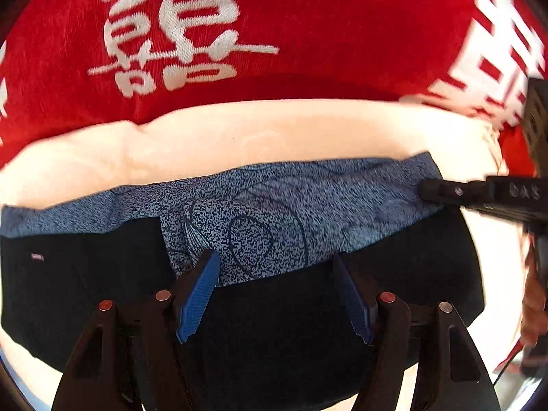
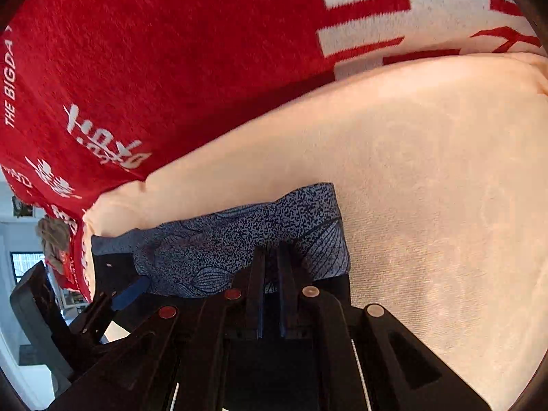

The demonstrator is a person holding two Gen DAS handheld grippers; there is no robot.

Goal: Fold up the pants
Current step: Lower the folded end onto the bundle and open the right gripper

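Observation:
The pants (image 1: 260, 226) lie folded on a cream blanket (image 1: 239, 137), a blue speckled leaf-print layer over dark navy cloth (image 1: 85, 274). My left gripper (image 1: 274, 257) points down over the middle of the near edge. Its jaws stand open, with blue pads (image 1: 198, 294) on either side of the print and dark cloth. My right gripper (image 1: 426, 190) reaches in from the right, shut on the right end of the printed layer. In the right wrist view its fingers (image 2: 257, 274) stand close together at the gripper tip (image 2: 270, 248), over the printed pants (image 2: 212, 250).
A red blanket with white characters (image 1: 308, 27) covers the surface beyond the cream blanket (image 2: 428, 171). A person's hand (image 1: 534, 294) shows at the right edge. A room with a dark window (image 2: 27, 263) is visible at the far left of the right wrist view.

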